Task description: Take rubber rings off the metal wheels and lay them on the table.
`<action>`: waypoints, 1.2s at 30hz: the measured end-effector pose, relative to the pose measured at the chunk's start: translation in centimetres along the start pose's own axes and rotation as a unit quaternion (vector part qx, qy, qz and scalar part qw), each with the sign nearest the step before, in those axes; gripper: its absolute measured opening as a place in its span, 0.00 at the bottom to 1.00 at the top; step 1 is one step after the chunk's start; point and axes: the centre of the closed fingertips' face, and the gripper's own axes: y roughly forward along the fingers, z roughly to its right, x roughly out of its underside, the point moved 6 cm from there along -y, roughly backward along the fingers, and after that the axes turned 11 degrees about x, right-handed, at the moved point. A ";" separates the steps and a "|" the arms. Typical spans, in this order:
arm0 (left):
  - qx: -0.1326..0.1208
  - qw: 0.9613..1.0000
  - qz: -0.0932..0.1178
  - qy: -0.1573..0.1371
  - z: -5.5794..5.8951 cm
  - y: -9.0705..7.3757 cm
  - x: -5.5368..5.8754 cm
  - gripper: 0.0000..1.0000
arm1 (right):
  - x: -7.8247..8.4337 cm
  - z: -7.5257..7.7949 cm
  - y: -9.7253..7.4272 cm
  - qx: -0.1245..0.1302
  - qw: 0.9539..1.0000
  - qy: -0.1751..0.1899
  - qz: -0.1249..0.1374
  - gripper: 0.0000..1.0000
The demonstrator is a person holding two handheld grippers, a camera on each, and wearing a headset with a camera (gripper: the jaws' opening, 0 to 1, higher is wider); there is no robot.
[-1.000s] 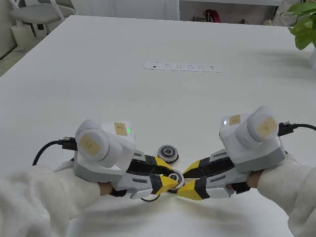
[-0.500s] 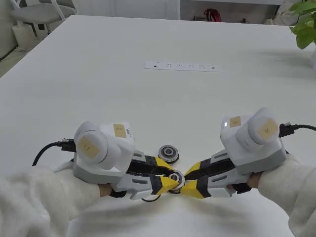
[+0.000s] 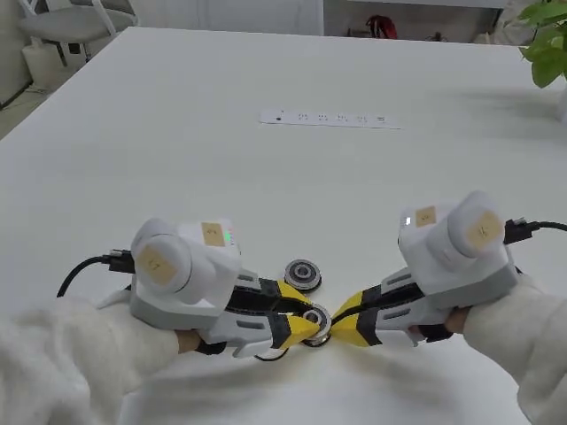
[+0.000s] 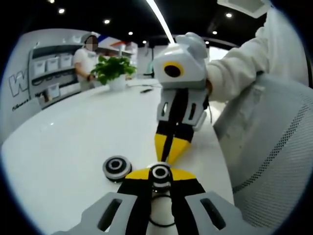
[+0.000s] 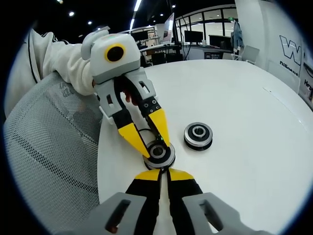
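At the near edge of the white bench (image 3: 266, 177), our left claw (image 4: 160, 175) clamps the small metal wheel (image 5: 159, 152) with its black rubber ring (image 5: 171, 155); our right claw (image 5: 161, 175), tips pressed together, meets its rim. A shallow pinch may slip; a tug may wrench the wheel loose.

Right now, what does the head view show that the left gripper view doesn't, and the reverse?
Head view: a power strip on the table and a chair past its far corner. Left gripper view: shelves with a person standing by them. Both: the gripped wheel, the spare wheel beside it, the right gripper, a potted plant.
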 end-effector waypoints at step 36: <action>0.000 1.000 -0.002 0.000 -0.1 0.0 0.0 0.14 | 0.2 0.4 -0.9 -0.013 0.984 0.180 -0.005 0.00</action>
